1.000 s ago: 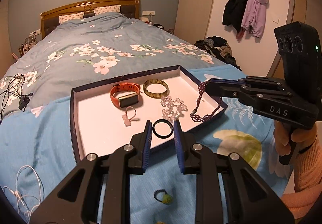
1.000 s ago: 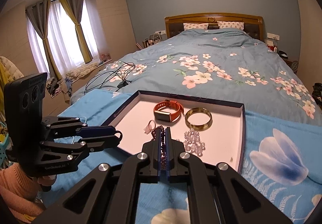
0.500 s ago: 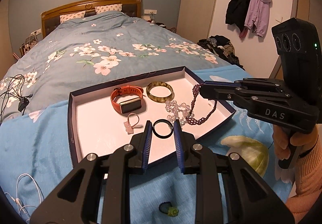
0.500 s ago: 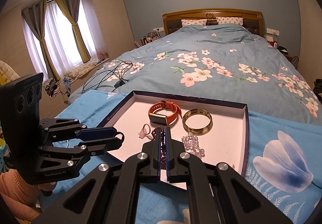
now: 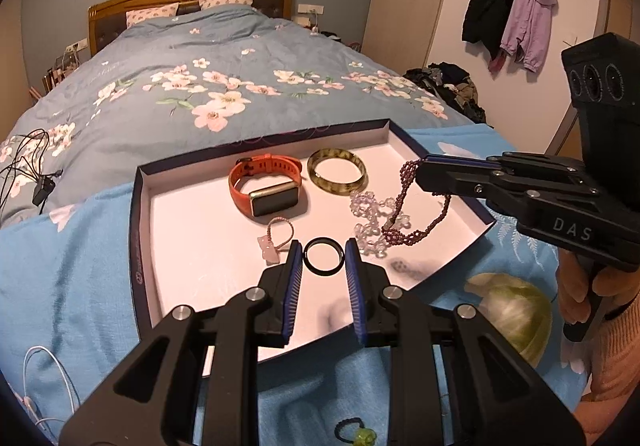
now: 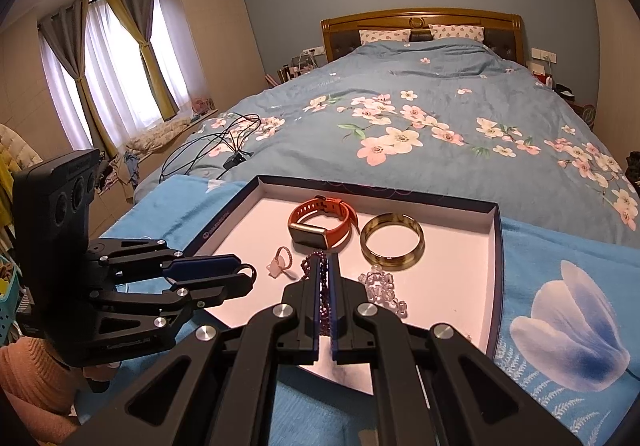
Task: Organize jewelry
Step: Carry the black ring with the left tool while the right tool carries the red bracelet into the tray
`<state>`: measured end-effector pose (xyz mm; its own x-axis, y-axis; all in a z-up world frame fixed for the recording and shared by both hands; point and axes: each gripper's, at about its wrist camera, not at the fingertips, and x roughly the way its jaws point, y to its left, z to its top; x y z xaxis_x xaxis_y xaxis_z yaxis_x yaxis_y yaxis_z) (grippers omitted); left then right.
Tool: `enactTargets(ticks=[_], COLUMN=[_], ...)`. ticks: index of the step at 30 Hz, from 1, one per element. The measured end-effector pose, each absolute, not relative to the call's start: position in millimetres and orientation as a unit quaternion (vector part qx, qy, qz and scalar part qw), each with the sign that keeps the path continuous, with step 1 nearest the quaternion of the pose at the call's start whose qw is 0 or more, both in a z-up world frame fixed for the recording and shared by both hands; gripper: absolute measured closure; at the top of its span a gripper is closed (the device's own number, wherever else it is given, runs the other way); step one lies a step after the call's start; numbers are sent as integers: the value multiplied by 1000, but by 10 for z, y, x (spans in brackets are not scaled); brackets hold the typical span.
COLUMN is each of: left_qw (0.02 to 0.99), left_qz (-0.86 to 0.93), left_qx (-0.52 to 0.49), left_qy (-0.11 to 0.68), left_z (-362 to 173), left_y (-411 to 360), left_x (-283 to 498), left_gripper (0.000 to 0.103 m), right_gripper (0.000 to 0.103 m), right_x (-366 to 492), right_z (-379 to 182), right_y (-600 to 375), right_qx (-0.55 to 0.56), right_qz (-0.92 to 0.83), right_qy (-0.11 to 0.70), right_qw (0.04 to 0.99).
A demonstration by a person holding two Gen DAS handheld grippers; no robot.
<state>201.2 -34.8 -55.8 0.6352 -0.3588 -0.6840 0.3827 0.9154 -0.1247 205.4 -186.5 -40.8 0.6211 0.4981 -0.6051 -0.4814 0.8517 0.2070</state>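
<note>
- The bed [image 5: 208, 57] carries a floral duvet, with a light blue blanket [image 5: 72, 266] spread at its near end.
- A shallow tray [image 5: 138, 230] with dark walls and a pale floor rests on the blanket.
- The right gripper [image 6: 326, 270] has its jaws clenched on a purple bead necklace [image 5: 416, 226]; one end is pinched above the tray, and the remainder drapes down onto the tray floor.
- The left gripper [image 5: 322, 256] has its jaws grasping a black ring [image 5: 323, 256] edge to edge, above the near part of the tray.
- An orange smartwatch [image 5: 266, 187] lies in the far middle of the tray.
- A green-brown bangle [image 5: 337, 170] lies just beside the watch, on its right.
- A clear crystal bracelet [image 5: 370, 219] lies near the bangle, partly under the necklace.
- A small pink charm ring [image 5: 274, 240] lies near the watch, on its near side.
- A small ring with a green stone [image 5: 358, 436] lies on the blanket, outside the tray.
</note>
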Motion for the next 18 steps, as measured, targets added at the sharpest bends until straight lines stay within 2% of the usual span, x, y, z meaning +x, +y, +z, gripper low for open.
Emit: enactTargets(ticks=[18], left_qw=[893], left_qz=[-191], left_qx=[18], left_qy=[407], left_z=[-761], left_y=[-419], left_x=[2232], left_gripper=[81], right_gripper=[100], right_x=[2282], right_z=[-542], right_y=[-1840], right_qx=[30], right_qz=[271], right_qy=[364], right_qw=[891])
